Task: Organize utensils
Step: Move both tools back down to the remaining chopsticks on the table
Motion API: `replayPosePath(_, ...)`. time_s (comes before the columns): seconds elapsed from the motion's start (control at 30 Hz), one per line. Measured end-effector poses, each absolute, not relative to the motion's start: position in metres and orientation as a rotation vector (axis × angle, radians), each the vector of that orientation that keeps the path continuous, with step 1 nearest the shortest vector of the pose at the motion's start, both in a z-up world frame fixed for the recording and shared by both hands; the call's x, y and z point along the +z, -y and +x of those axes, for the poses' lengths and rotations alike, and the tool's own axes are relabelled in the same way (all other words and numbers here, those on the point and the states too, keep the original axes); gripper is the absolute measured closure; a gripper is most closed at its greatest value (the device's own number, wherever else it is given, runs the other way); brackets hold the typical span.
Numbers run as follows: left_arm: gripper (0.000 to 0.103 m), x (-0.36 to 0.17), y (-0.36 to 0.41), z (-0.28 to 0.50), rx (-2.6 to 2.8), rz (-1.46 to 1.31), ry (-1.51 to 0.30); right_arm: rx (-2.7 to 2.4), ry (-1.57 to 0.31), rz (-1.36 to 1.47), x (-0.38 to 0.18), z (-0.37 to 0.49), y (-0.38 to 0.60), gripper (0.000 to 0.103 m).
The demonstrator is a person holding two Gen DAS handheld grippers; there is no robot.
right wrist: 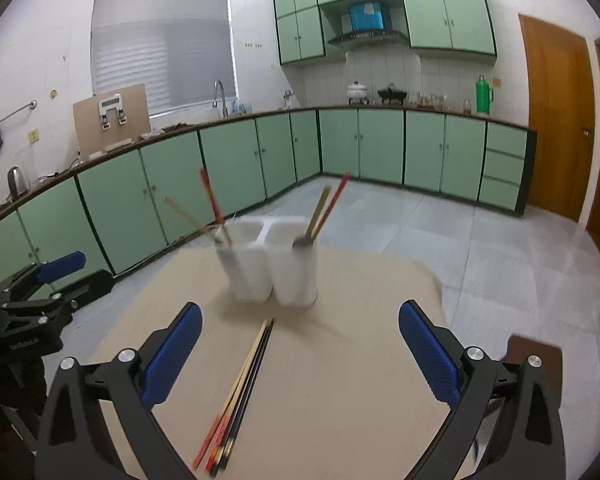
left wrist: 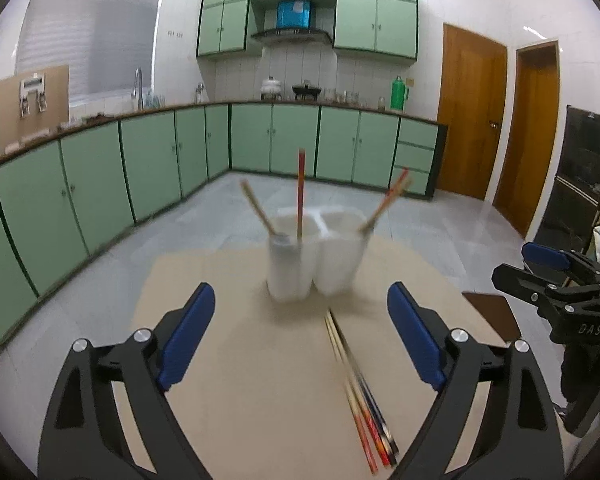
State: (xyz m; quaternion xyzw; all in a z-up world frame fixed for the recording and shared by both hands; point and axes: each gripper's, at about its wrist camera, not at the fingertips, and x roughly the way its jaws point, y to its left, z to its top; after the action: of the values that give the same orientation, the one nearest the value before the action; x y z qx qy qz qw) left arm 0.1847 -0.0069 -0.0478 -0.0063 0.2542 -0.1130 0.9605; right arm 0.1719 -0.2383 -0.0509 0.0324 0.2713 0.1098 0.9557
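The left gripper (left wrist: 300,336) is hovering above the tabletop (left wrist: 268,392) with its jaws standing wide and holding nothing; a bundle of loose chopsticks (left wrist: 358,392) is lying flat on the tabletop between the two blue pads, nearer the right-hand pad (left wrist: 414,340), not touching either; the white utensil holder (left wrist: 314,256) is standing upright beyond the jaws, roughly centred ahead of them, with the near tips of the loose chopsticks lying just short of its base.

The right gripper (right wrist: 300,350) is likewise hanging over the tabletop (right wrist: 340,392) with jaws spread wide and empty; in its view the loose chopsticks (right wrist: 240,392) are running diagonally between the pads, closer to the left-hand pad (right wrist: 172,354) and apart from it; the utensil holder (right wrist: 270,266) is sitting ahead, slightly left of centre.

The holder is showing two side-by-side compartments; chopsticks are already leaning out of each, a red one (left wrist: 300,194) standing nearly upright in one compartment; both views are blurred, so an exact count cannot be told.

Each gripper is showing at the edge of the other's view, well apart.
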Motion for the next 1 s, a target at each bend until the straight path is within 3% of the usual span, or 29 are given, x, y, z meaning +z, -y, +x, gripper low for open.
replayPosePath(0.57, 0.018, -0.142, -0.008, 0.137, -0.163, 0.047, -0.746, 0.21, -0.743, 0.02, -0.146, 0.128, 0.206, 0.009)
replayPosePath(1.0, 0.018, -0.164, -0.013, 0.13, -0.145, 0.068, -0.815, 0.253, -0.881, 0.008, -0.188, 0.132, 0.18, 0.046)
